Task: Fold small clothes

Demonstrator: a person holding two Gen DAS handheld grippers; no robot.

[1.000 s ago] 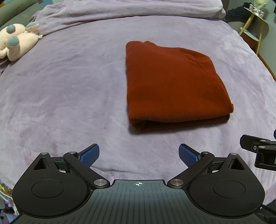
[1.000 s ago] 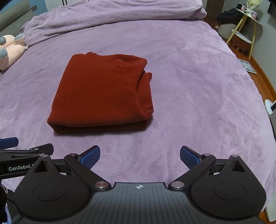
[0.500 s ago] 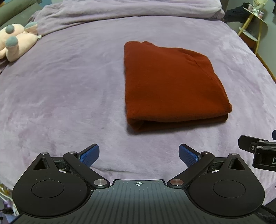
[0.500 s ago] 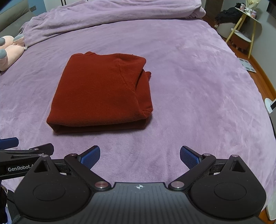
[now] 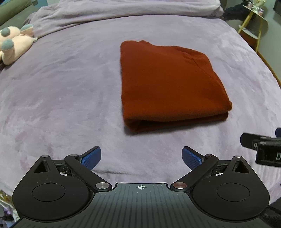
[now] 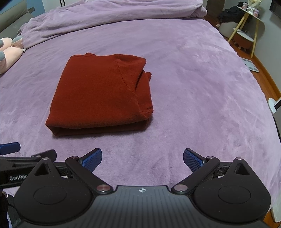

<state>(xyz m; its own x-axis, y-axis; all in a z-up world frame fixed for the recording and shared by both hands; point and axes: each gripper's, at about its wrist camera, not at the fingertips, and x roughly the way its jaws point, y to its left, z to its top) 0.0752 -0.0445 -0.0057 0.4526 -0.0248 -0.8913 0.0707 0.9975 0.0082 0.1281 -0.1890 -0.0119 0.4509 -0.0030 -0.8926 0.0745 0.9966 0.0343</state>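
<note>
A rust-red garment (image 5: 168, 84) lies folded into a neat rectangle on the purple bedspread (image 5: 61, 91); it also shows in the right wrist view (image 6: 103, 94), with a sleeve edge sticking out on its right side. My left gripper (image 5: 141, 157) is open and empty, held back from the garment's near edge. My right gripper (image 6: 142, 158) is open and empty, also short of the garment. Each gripper shows at the edge of the other's view.
A pink plush toy (image 5: 14, 45) lies at the far left of the bed. A bunched purple duvet (image 6: 114, 12) runs along the back. A yellow-legged side table (image 6: 249, 26) stands beyond the bed's right edge, by the wooden floor.
Both grippers have drawn back slightly from the garment and stayed open. The garment has not moved.
</note>
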